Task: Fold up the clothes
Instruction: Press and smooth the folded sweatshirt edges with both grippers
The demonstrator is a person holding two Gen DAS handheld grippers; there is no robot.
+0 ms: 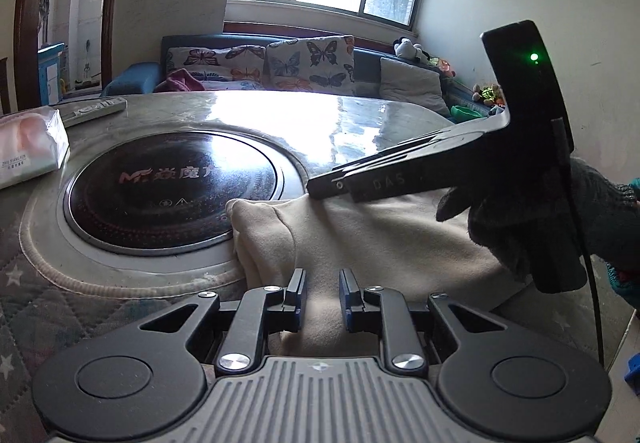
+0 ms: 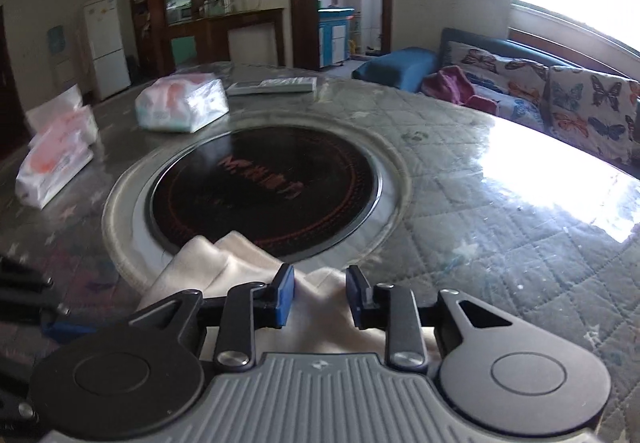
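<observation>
A cream garment (image 1: 380, 235) lies bunched on the table's near side, its folded edge reaching the rim of the black hob. My left gripper (image 1: 323, 295) has its tips down on this cloth, narrowly closed with fabric filling the gap between the pads. In the right wrist view the cream garment (image 2: 224, 263) rises in a ridge between the fingers of my right gripper (image 2: 320, 295); its blue pads stand apart from the cloth. From the left wrist view the right gripper (image 1: 324, 185) shows side-on over the garment's far edge, held by a gloved hand (image 1: 520, 211).
A round black induction hob (image 2: 264, 187) is set in the table (image 2: 500, 223), which has a quilted cover under a clear sheet. Tissue packs (image 2: 182, 103) (image 2: 56, 159) and a remote control (image 2: 272, 85) lie at the far side. A sofa with butterfly cushions (image 1: 280, 63) stands behind.
</observation>
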